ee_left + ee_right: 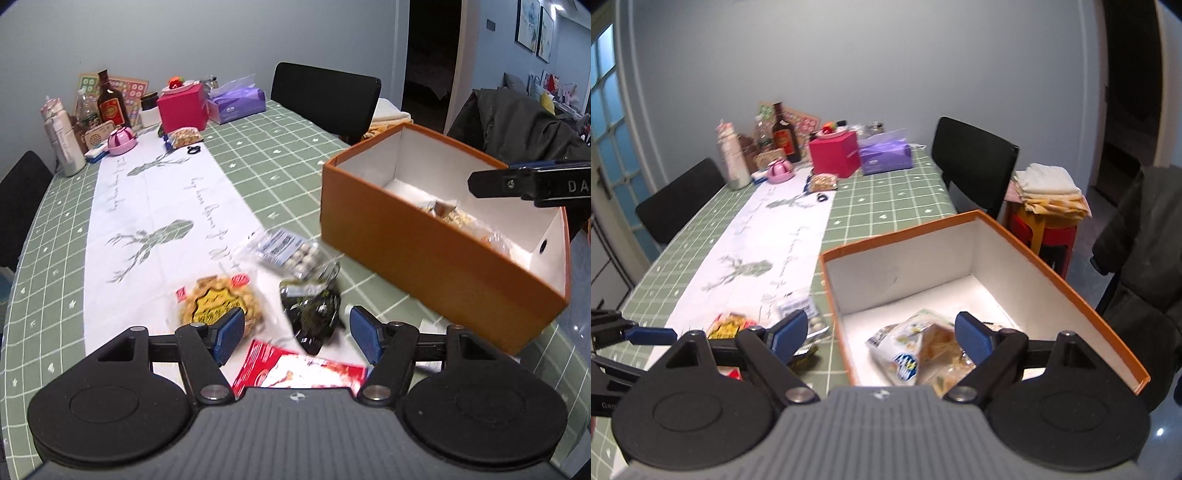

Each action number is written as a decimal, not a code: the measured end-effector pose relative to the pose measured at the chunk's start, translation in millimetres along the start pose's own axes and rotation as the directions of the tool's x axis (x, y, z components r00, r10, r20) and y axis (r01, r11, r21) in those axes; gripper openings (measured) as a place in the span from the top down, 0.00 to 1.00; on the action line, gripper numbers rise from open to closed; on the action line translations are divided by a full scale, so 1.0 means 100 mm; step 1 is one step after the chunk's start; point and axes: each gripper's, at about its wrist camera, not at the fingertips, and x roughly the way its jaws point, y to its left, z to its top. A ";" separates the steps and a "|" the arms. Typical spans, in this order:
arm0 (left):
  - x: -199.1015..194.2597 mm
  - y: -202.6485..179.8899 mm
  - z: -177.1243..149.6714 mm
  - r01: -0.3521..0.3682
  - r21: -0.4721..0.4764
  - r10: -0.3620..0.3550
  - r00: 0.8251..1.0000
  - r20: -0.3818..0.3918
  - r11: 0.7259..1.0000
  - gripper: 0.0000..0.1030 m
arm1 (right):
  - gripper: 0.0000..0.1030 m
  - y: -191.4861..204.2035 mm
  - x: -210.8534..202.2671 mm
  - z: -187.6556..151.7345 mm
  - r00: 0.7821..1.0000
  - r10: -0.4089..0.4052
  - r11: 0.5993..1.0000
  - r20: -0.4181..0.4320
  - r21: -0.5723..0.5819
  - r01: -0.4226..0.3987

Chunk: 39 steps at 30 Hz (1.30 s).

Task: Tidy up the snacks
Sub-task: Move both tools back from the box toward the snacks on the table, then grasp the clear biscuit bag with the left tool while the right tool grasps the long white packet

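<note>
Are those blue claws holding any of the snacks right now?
No. The left gripper and right gripper are both open and empty, above the dark packet and orange box.

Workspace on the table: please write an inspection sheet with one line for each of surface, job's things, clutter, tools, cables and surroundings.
Surface: green checked tablecloth with a white runner along it.
Job's things: orange box open, snack packets inside; on the table beside it a dark packet, a yellow cookie packet, a clear bag of white balls and a red packet.
Clutter: at the far end a brown bottle, pink box, purple tissue pack.
Tools: left tool open over the dark packet; right tool open over the box, empty.
Cables: nothing seen.
Surroundings: black chairs, grey wall, dark jacket.
</note>
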 end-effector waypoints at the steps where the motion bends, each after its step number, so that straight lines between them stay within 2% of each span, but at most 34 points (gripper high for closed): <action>1: -0.01 0.02 -0.06 0.002 -0.003 -0.002 1.000 0.000 1.000 0.22 | 0.18 0.04 -0.01 -0.05 1.000 0.014 1.000 -0.007 -0.018 -0.014; 5: 0.03 0.13 -0.34 0.021 -0.025 -0.022 0.999 -0.027 0.999 0.21 | 0.18 0.21 -0.02 -0.23 0.998 0.049 0.993 -0.043 -0.104 -0.053; 11: 0.06 0.08 -0.62 0.037 0.015 -0.036 0.996 -0.085 0.999 0.21 | 0.18 0.42 -0.03 -0.48 0.990 0.087 0.971 -0.108 -0.214 -0.109; 15: 0.05 0.02 -0.75 0.053 0.038 -0.049 0.994 -0.099 0.998 0.21 | 0.18 0.54 -0.02 -0.60 0.992 0.058 0.949 -0.111 -0.301 -0.089; 18: 0.03 -0.10 -0.83 0.073 0.070 -0.067 0.994 -0.090 0.995 0.21 | 0.23 0.57 -0.01 -0.64 0.985 0.091 0.949 -0.147 -0.286 -0.131; 22: -0.01 -0.31 -0.88 0.112 0.127 -0.104 0.992 -0.070 0.985 0.21 | 0.23 0.65 0.02 -0.67 0.978 0.098 0.939 -0.182 -0.309 -0.151; 24: -0.03 -0.44 -0.89 0.141 0.163 -0.136 0.990 -0.044 0.977 0.21 | 0.25 0.66 0.02 -0.70 0.974 0.100 0.942 -0.203 -0.296 -0.158; 27: -0.05 -0.68 -0.91 0.181 0.257 -0.186 0.983 -0.006 0.949 0.21 | 0.25 0.62 -0.04 -0.74 0.970 0.110 0.946 -0.216 -0.277 -0.169; 30: -0.03 -0.92 -0.92 0.174 0.357 -0.198 0.980 0.031 0.918 0.21 | 0.25 0.56 -0.13 -0.78 0.967 0.119 0.949 -0.225 -0.261 -0.177; 35: 0.14 -1.14 -0.94 0.219 0.429 -0.239 0.971 -0.009 0.876 0.15 | 0.25 0.42 -0.21 -0.86 0.963 0.119 0.955 -0.241 -0.237 -0.177; 39: 0.27 -1.20 -0.96 0.236 0.438 -0.246 0.969 -0.035 0.868 0.12 | 0.25 0.30 -0.23 -0.89 0.961 0.119 0.961 -0.251 -0.213 -0.175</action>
